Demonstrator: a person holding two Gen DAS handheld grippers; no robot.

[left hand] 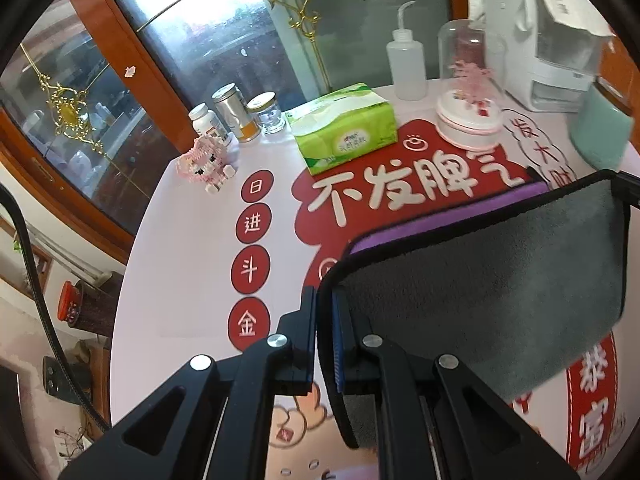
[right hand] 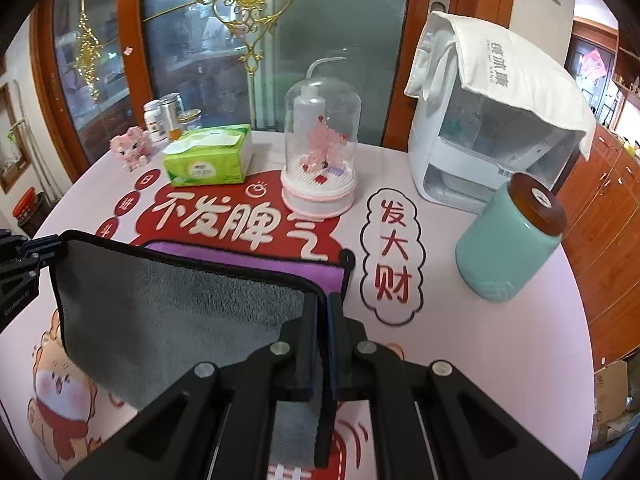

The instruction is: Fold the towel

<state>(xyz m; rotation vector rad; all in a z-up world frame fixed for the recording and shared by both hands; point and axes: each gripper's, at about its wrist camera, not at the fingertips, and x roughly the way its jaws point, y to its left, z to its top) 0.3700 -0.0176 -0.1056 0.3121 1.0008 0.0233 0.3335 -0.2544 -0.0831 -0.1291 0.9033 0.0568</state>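
Note:
The towel [left hand: 480, 280] is grey on one side and purple on the other, with a black hem. Its near half is lifted off the table and hangs taut between my two grippers; its far purple part [right hand: 248, 258] lies flat on the table. My left gripper [left hand: 324, 300] is shut on the towel's near left corner. My right gripper [right hand: 323, 304] is shut on the near right corner of the towel [right hand: 180, 312]. The left gripper also shows at the left edge of the right wrist view [right hand: 24, 258].
On the printed table cover [right hand: 460, 340] beyond the towel stand a green tissue pack [right hand: 208, 158], a glass dome ornament [right hand: 320, 152], a mint jar [right hand: 508, 240], a white appliance [right hand: 480, 140], a squeeze bottle [left hand: 406, 60], small jars [left hand: 232, 114] and a pink figurine [left hand: 204, 164].

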